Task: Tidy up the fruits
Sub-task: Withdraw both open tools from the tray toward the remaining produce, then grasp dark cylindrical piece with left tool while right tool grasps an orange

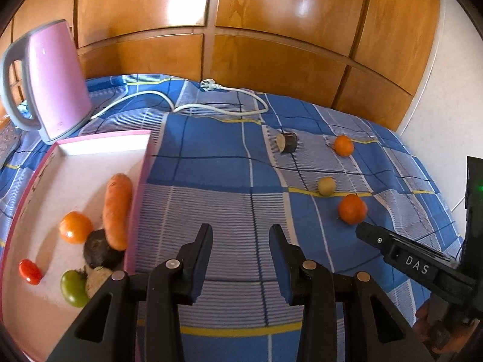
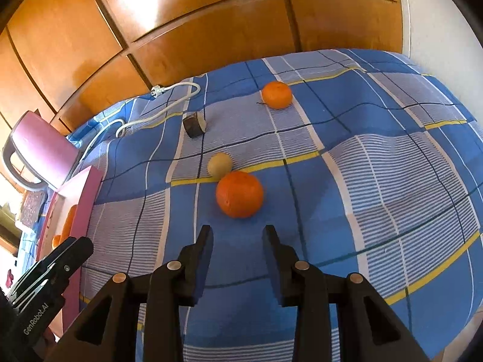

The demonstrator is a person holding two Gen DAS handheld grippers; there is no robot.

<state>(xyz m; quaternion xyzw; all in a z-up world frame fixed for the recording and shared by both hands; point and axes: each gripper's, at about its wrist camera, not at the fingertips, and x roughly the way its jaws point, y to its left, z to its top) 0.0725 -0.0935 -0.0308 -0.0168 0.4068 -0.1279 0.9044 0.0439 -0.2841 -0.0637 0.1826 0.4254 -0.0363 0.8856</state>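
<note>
Right gripper (image 2: 237, 238) – fingers wide, empty, just short of the nearest orange (image 2: 239, 194). Left gripper (image 1: 240, 238) – fingers wide, beside the pink tray (image 1: 137, 199).

Glossy varnished wood panels (image 1: 271, 15) back a matt checked cloth bedspread (image 1: 211, 181) — kettle (image 1: 57, 81) smooth plastic, grippers matt black.

Glossy wooden wardrobe panels (image 1: 271, 15) (sunlit glare) beside white wall (image 1: 446, 75).
</note>
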